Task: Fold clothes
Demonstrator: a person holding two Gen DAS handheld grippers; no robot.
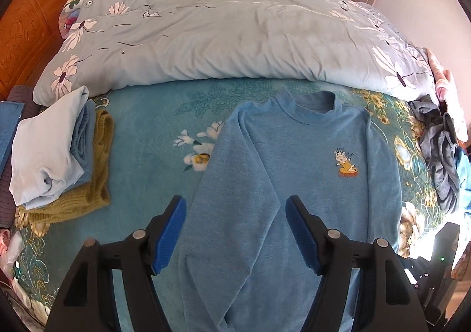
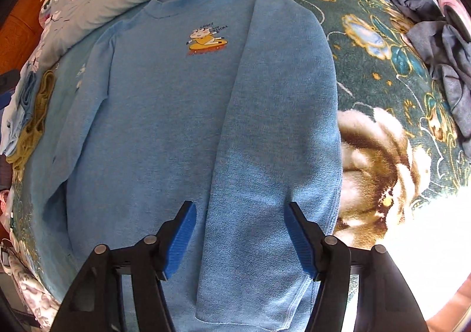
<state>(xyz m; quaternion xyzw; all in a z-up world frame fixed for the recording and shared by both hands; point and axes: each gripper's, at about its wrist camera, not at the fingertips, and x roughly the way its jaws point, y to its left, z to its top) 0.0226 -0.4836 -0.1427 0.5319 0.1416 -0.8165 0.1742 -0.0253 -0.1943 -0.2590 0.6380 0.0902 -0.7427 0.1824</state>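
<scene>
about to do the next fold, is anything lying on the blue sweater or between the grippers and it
Nothing visible is in the way. The blue sweater lies bare under both open hand-held grippers, left and right. The folded pile sits apart.

We hold our left claw [image 1: 235,208] with jaws spread wide toward 12 o'clock, gripping nothing; our right claw [image 2: 240,214] likewise gapes wide, empty.
</scene>
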